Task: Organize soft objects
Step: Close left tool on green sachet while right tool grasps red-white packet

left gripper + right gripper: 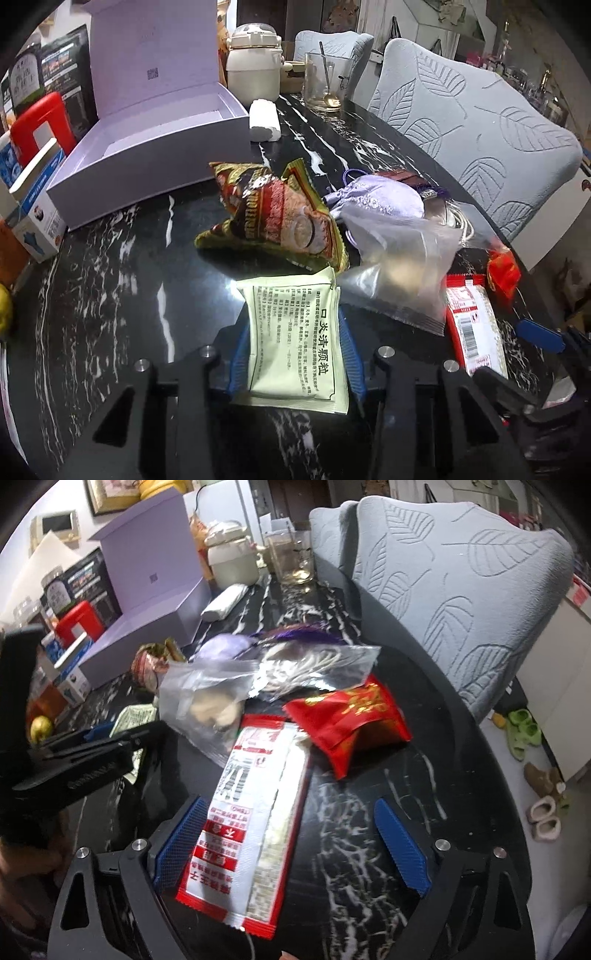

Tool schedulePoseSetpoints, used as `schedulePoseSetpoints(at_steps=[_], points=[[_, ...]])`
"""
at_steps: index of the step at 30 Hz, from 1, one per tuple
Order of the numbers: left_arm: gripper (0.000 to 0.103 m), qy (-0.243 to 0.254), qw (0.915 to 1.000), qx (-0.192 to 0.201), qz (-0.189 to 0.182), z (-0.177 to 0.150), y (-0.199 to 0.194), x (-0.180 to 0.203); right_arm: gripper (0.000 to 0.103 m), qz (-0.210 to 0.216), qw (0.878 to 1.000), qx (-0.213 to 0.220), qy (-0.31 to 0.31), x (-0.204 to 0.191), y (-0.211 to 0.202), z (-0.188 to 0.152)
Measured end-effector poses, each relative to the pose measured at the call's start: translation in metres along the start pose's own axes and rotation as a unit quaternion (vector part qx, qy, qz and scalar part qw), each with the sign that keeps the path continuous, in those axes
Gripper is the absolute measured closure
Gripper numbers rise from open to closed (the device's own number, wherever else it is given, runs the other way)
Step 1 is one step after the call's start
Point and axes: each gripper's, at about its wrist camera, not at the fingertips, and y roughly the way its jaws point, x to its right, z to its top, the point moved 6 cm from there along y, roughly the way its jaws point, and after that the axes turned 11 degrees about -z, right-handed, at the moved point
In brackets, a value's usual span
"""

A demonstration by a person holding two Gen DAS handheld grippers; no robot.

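Soft packets lie piled on a black marble table [110, 280]. My left gripper [295, 350] has its blue pads closed against the sides of a pale green sachet [295, 339]. Beyond it lie a red-gold snack bag [273, 210], a clear plastic bag [399, 269] and a lilac pouch [376, 195]. My right gripper [291, 845] is open, its pads either side of a red-and-white packet [251, 819] that lies flat between them. A red packet [351, 716] sits just beyond. The open lilac box [147, 147] stands at far left.
A cream jar [255, 62], a glass with a spoon [325, 81] and a white roll [264, 122] stand at the table's far end. Grey leaf-pattern chairs [472, 140] line the right edge. Cartons and a red container [37, 125] crowd the left. Slippers [524, 731] lie on the floor.
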Motion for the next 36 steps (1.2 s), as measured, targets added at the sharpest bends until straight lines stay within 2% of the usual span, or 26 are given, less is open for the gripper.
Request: schedulePoseSetpoints(at_steps=[6,8,10,12,16,24,36], points=[[0.06,-0.006,0.9998,0.014,-0.01,-0.005,-0.017,-0.009,0.011,-0.025,0.999,0.004,-0.021,-0.015,0.003,-0.002],[0.06,-0.004,0.9997,0.021,-0.011,-0.005,-0.023,-0.011,0.015,-0.044,0.999,0.005,-0.029,-0.019,0.004,-0.003],[0.06,-0.004,0.9995,0.029,-0.013,-0.006,-0.03,-0.012,0.027,-0.065,0.997,0.007,-0.033,-0.02,0.004,-0.003],[0.06,-0.005,0.9992,0.037,-0.015,-0.007,-0.034,-0.013,0.039,-0.064,0.997,0.012,-0.033,-0.022,0.003,-0.003],[0.06,-0.004,0.9986,0.048,-0.021,-0.01,-0.043,-0.015,0.055,-0.071,0.997,0.012,-0.024,-0.02,0.001,-0.003],[0.06,-0.004,0.9977,0.061,-0.029,-0.013,-0.056,-0.015,0.06,-0.045,0.999,0.023,-0.001,-0.021,-0.01,-0.011],[0.06,-0.007,0.9961,0.086,-0.018,-0.026,-0.085,-0.017,0.06,-0.022,0.998,0.056,-0.012,-0.036,-0.041,-0.017]])
